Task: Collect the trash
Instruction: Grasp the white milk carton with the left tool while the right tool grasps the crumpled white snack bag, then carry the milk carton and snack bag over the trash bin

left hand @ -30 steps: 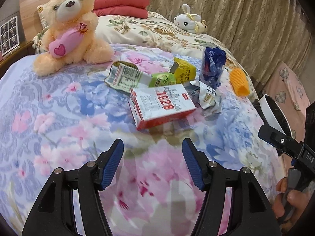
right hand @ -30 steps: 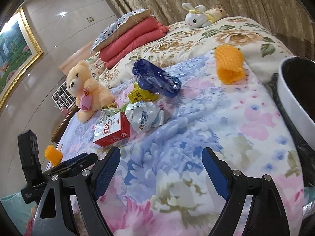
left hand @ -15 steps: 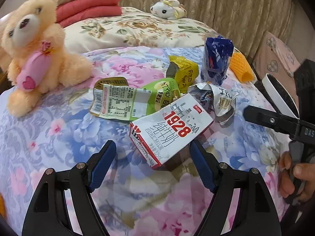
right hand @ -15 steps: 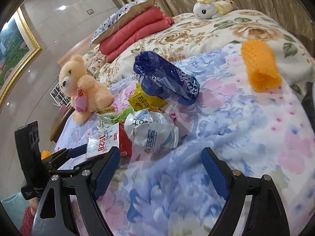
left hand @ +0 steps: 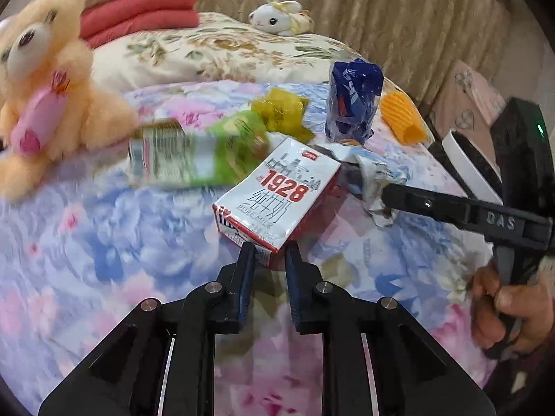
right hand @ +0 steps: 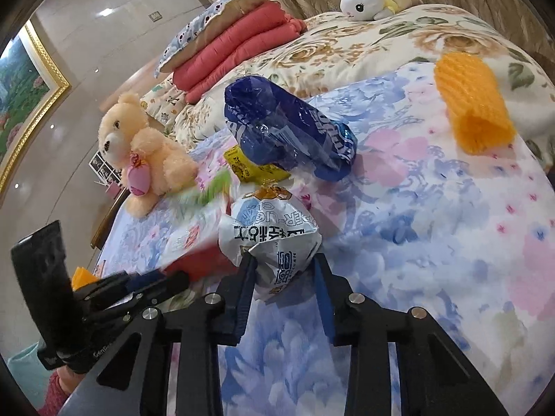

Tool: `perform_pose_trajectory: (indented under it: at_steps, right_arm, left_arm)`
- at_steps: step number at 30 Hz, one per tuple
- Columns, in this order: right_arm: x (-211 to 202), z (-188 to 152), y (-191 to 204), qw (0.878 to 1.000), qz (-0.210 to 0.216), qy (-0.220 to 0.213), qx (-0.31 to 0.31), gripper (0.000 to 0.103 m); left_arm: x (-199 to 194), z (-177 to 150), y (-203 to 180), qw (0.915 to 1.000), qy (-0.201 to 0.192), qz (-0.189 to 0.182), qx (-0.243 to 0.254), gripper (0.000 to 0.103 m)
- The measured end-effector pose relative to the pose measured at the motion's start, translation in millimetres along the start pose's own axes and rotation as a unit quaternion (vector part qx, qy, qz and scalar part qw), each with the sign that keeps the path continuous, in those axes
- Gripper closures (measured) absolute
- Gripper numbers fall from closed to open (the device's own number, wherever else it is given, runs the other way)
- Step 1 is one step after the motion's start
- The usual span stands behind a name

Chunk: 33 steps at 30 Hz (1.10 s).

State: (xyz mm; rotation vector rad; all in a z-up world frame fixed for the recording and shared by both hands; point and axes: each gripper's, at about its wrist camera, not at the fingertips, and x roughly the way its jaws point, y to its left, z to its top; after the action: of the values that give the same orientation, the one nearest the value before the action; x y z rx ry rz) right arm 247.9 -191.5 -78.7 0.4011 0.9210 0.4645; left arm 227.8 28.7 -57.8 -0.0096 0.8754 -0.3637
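Trash lies on the floral bedspread. My left gripper is shut on the near corner of a red and white "1928" milk carton. My right gripper is shut on a crumpled white wrapper, which also shows in the left wrist view. Behind them lie a green wrapper, a yellow wrapper and a blue plastic bag, which also shows in the right wrist view. An orange foam sleeve lies at the far right.
A peach teddy bear sits at the left. A white bunny toy lies on the folded quilt at the back. Red pillows are stacked behind. A white-rimmed bin stands past the bed's right edge.
Both grippers moved forward into the pile and closed: the left on the milk carton's corner, the right on the crumpled white wrapper. The green wrapper is blurred with motion.
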Motion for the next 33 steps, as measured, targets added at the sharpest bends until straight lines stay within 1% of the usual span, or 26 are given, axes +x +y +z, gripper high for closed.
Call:
perform_pose_trajectory:
  at_steps: [2,7,11,14,16,18,19,20,21,23,25,28,30,31,33]
  right_arm:
    - [-9,-5,-2,1.0,0.002,-0.004,0.002,0.07]
    - [-29,-13,-12,1.0,0.003,-0.014,0.01,0.07]
    - [-46,-18,-19,1.0,0.002,-0.025,0.019,0.07]
    - [-57,-24,-24,0.999,-0.001,-0.032,0.02,0.07]
    - [-63,-27,-29,0.999,-0.002,-0.033,0.025,0.07]
    - [-67,-29,-32,0.999,-0.004,-0.033,0.027,0.07]
    - [-68,-30,-32,0.999,-0.004,-0.034,0.028,0.07]
    - [-71,-31,-33,0.999,-0.006,-0.035,0.028,0.07]
    - [-74,-32,-34,0.999,-0.007,-0.037,0.028,0.07]
    - [-79,-34,-35,0.999,-0.007,-0.041,0.028,0.07]
    - [-83,-35,-37,0.998,-0.007,-0.045,0.033,0.07]
    - [-85,-37,-41,0.998,-0.01,-0.047,0.039,0.07]
    - [-87,-38,-44,0.998,-0.013,-0.048,0.043,0.07]
    - [-88,-39,-46,0.998,-0.013,-0.049,0.046,0.07]
    - [-91,-39,-49,0.997,-0.015,-0.052,0.047,0.07]
  left_arm:
    - [-2,-6,-7,1.0,-0.003,0.006,0.003,0.087]
    - [-14,-16,-24,0.9998,-0.016,-0.011,0.002,0.087]
    - [-26,-20,-32,0.9993,-0.028,-0.021,-0.013,0.087]
    - [-27,-22,-41,0.9993,-0.026,-0.024,-0.009,0.087]
    - [-24,-23,-46,0.9998,-0.015,-0.012,-0.004,0.086]
    - [-18,-22,-44,1.0,0.0,0.003,-0.008,0.074]
    - [-16,-22,-43,0.9999,0.002,0.009,-0.009,0.054]
    - [-16,-22,-41,0.9998,0.002,0.015,-0.011,0.03]
    - [-16,-21,-38,0.9996,-0.001,0.026,-0.015,0.025]
    - [-15,-18,-35,0.9996,-0.009,0.025,-0.012,0.023]
    - [-8,-14,-35,0.9997,0.0,0.023,-0.007,0.024]
    - [3,-9,-40,0.9997,0.005,0.021,0.014,0.024]
    - [4,-8,-47,0.9995,0.002,0.007,0.031,0.045]
    - [5,-8,-50,0.9993,0.003,0.002,0.037,0.048]
    - [2,-8,-57,0.9988,-0.008,0.002,0.049,0.048]
